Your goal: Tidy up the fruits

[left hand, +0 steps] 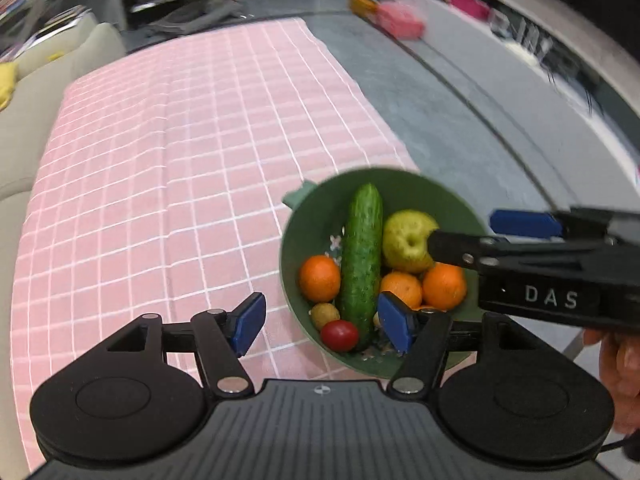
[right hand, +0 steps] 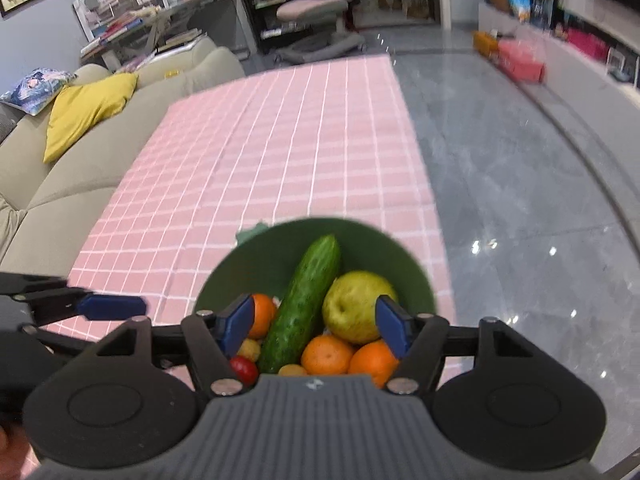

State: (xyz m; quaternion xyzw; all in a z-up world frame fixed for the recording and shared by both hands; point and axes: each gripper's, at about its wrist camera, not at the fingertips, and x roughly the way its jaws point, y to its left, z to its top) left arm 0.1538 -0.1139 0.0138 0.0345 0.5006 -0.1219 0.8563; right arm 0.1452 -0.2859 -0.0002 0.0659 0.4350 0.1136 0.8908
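A green bowl (left hand: 316,208) (right hand: 248,268) stands on the pink checked tablecloth (left hand: 160,160) near the table's right edge. It holds a cucumber (left hand: 362,256) (right hand: 304,304), a yellow-green apple (left hand: 408,240) (right hand: 352,306), three oranges (left hand: 320,278), a red tomato (left hand: 339,335) (right hand: 244,367) and a small yellowish fruit (left hand: 325,315). My left gripper (left hand: 322,324) hangs open over the bowl's near left side, nothing between its blue pads. My right gripper (right hand: 316,326) (left hand: 464,230) is open above the fruit, holding nothing.
A beige sofa (right hand: 60,184) with a yellow cushion (right hand: 84,108) runs along the table's left side. Grey floor (right hand: 520,200) lies right of the table, with a pink box (right hand: 520,60) and a low shelf beyond. A hand (left hand: 620,364) holds the right gripper.
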